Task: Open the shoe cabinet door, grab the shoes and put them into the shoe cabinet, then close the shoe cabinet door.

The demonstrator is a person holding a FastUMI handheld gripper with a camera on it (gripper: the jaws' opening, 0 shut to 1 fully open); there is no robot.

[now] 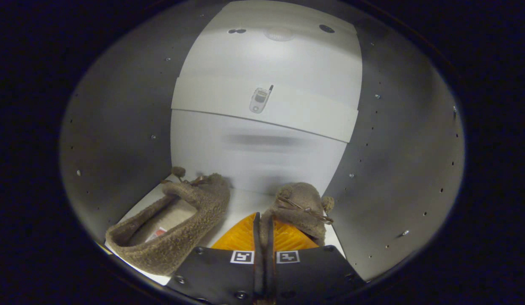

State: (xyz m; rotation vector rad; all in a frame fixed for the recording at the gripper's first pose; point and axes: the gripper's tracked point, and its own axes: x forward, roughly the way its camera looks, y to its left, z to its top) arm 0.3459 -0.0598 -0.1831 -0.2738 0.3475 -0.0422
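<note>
Inside the shoe cabinet (118, 127), the first slipper (173, 224) lies on the floor panel beside and ahead of the gripper (262, 237). The jaws pinch the second slipper (300, 207) by its heel edge. Placing is in hand; next, I judge, calls for lowering, releasing, and backing out.

- Left shoe (173, 226): fuzzy brown slipper with a small pompom, lying flat on the cabinet floor, toe toward the back.
- Right shoe (300, 207): matching slipper, its edge pinched between the closed fingers.
- Shoe cabinet (131, 127): open, grey side walls, white back.
</note>
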